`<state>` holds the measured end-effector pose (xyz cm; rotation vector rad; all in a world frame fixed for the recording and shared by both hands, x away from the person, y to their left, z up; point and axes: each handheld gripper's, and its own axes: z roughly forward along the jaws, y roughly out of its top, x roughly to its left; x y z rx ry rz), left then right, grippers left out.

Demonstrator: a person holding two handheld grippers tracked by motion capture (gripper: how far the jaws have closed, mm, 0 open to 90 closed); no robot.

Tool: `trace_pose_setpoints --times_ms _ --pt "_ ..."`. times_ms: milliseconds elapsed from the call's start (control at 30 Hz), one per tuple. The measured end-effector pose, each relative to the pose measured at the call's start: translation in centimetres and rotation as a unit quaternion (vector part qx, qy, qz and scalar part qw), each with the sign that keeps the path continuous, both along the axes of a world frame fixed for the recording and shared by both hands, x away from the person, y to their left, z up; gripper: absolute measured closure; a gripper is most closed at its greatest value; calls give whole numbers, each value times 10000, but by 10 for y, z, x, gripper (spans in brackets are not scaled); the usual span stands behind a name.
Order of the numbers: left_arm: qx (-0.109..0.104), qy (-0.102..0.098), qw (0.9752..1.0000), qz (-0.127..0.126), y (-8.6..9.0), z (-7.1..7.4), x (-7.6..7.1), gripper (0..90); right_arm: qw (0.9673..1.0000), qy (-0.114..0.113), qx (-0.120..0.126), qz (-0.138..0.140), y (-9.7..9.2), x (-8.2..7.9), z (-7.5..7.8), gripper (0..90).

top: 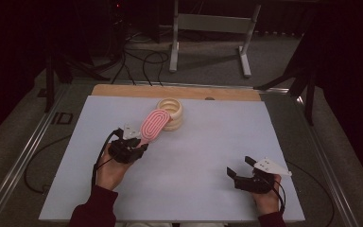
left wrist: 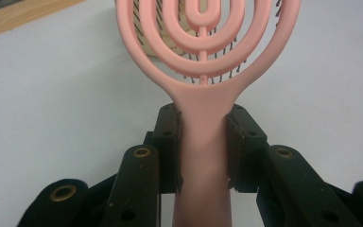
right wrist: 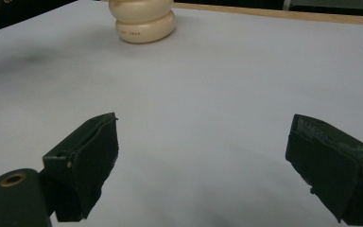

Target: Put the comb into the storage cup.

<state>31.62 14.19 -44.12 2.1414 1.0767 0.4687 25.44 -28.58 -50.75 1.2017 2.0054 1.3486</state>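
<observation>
Item: pink brush (top: 154,124), oval head of concentric open loops joined by a central spine, dark bristles showing through the gaps, plain tapered handle. Location: centre-left of the high view, head lifted over the near-left rim of the cream holder (top: 172,113), handle running down-left into my left tongs (top: 135,147). Left tongs: clamped on the handle just below the neck, one jaw on each flank, seen squarely in the left gripper view. Right tongs (top: 239,166): spread wide, holding nothing, low over the desk (top: 208,156) at lower right of the high view, well apart from the brush. Holder: squat, ribbed, cream, open at the top, upper centre of the sheet. Step in hand, as I judge it: placing the brush at the holder. To do it well I would keep the grip square so the handle cannot twist, watch the head against the rim, lower slowly, and release only once the brush is supported.
</observation>
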Motion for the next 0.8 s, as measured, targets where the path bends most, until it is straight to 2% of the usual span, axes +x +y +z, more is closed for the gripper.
trace_pose_setpoints --times_ms 500,600,800 --pt "-89 -186 9998 -10 1 6 -5 701 9995 178 238 45 -4 2 0 104" --pt "-106 -182 9998 -26 2 7 -5 701 9994 211 263 122 -5 6 3 104" --pt "-136 -222 9997 -33 2 8 -6 700 9995 177 246 86 -4 13 13 104"
